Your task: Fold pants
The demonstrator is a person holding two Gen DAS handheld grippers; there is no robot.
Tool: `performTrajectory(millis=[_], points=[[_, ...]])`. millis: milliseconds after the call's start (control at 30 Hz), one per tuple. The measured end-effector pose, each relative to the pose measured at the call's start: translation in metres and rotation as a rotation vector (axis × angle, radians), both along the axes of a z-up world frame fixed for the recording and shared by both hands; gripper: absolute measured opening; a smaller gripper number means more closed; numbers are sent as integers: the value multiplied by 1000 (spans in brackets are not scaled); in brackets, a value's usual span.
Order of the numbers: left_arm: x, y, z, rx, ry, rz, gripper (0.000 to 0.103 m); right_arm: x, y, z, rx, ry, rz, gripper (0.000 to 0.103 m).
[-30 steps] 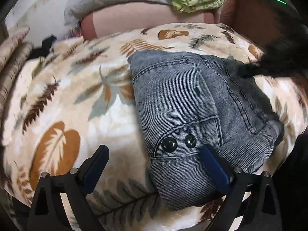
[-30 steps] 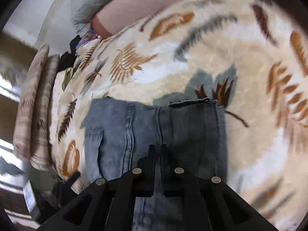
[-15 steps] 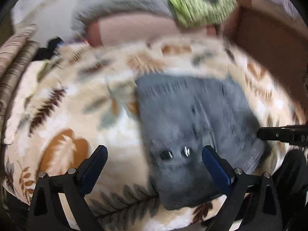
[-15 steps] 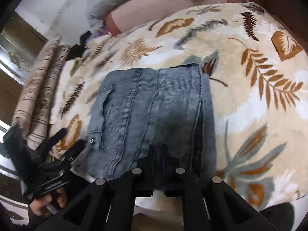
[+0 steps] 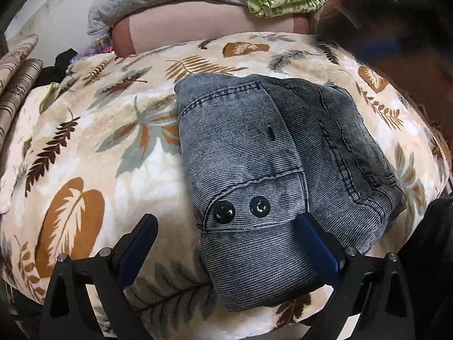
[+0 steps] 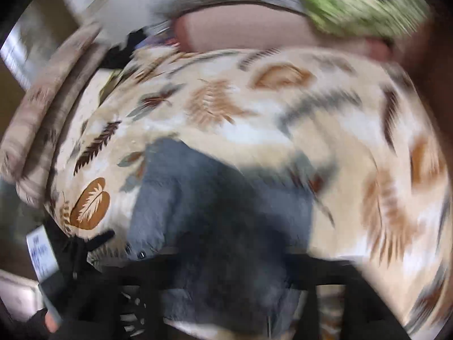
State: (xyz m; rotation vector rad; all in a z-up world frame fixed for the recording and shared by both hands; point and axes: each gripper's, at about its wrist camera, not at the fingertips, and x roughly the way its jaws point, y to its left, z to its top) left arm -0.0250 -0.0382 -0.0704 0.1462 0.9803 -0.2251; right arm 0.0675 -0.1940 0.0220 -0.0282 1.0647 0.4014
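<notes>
Since a second ago our right gripper point(image 6: 226, 277) has pulled back and up from the pants point(image 5: 271, 170), and its jaws have just been opening, with nothing between them.

From the left wrist, we see the pants folded into a compact grey corduroy bundle with two black snaps, lying on the plush leaf-print blanket point(image 5: 85, 147). Our left gripper point(image 5: 226, 243) hovers spread wide, one blue pad over the near edge. Folding looks finished, or nearly so.

From the right wrist, all is blurred; we make out the pants point(image 6: 215, 204) as a ribbed grey block beneath the spread jaws.
</notes>
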Motion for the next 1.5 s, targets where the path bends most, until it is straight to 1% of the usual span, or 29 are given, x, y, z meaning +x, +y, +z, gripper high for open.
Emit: performTrajectory(millis=[33, 133, 200, 267, 300, 333, 367, 400, 467, 533, 633, 700, 733, 767, 800, 833, 867, 933, 1000, 1067, 1133, 1200, 1233, 1267, 1300, 1333, 1400, 1433, 1500], points=[[0, 1, -1, -4, 0, -4, 99, 12, 14, 1, -15, -2, 24, 100], [1, 2, -4, -22, 2, 3, 99, 56, 62, -10, -46, 120, 146, 99], [1, 2, -4, -29, -1, 6, 100, 80, 91, -22, -121, 175, 199, 99], [-2, 2, -4, -39, -2, 4, 100, 93, 108, -36, -146, 217, 229, 99], [-2, 3, -5, -44, -2, 3, 100, 96, 113, -43, -153, 241, 245, 97], [-2, 3, -5, -48, -1, 3, 100, 100, 118, -57, -209, 265, 250, 92], [-1, 4, -6, -57, 2, 4, 100, 106, 116, -66, -250, 273, 215, 74], [-1, 5, -6, -60, 3, 5, 100, 113, 108, -73, -264, 281, 162, 69], [-2, 5, -6, -61, 0, 6, 100, 120, 78, -72, -271, 231, 13, 69], [-3, 5, -6, -59, -6, 7, 101, 109, 49, -57, -218, 178, -53, 70], [-1, 6, -6, -61, 0, 15, 103, 67, 7, -27, -8, 130, -54, 71], [-1, 6, -6, -67, 3, 20, 103, 28, -20, -19, 128, 96, -29, 73], [0, 7, -6, -70, 5, 23, 103, 20, -22, -24, 132, 94, -33, 75], [0, 7, -5, -74, 10, 29, 103, 12, -27, -37, 81, 111, -52, 77], [2, 9, -4, -73, 15, 31, 103, 8, -37, -60, -7, 144, -88, 77], [2, 10, -1, -74, 19, 32, 103, 6, -54, -98, -111, 212, -154, 77], [0, 11, 7, -88, 20, 25, 102, 2, -71, -115, -12, 248, -192, 83], [-6, 17, 22, -93, -18, 32, 102, -9, -90, -110, 117, 218, -248, 84], [-10, 27, 39, -92, -79, 67, 102, -20, -92, -95, 136, 167, -262, 84], [-6, 36, 47, -96, -102, 111, 102, -37, -83, -69, 119, 64, -247, 84], [3, 38, 41, -76, -68, 130, 102, -57, -77, -50, 176, 9, -225, 85], [11, 27, 18, -9, 9, 93, 102, -72, -70, -46, 220, -13, -191, 86], [13, 19, 6, 47, 48, 62, 103, -83, -63, -51, 189, -19, -176, 86], [10, 13, 0, 91, 19, 52, 103, -87, -57, -61, 122, -7, -168, 86], [8, 12, 2, 92, -11, 57, 103, -89, -51, -82, -2, 28, -164, 86], [8, 11, 2, 92, -1, 58, 103, -90, -48, -107, -110, 77, -166, 86], [8, 14, 9, 86, 5, 59, 102, -95, -65, -110, 2, 82, -228, 86], [7, 16, 13, 84, -1, 57, 102, -96, -69, -104, -4, 86, -256, 86], [2, 19, 28, 63, -48, 75, 102, -103, -67, -85, -30, 5, -266, 86]])
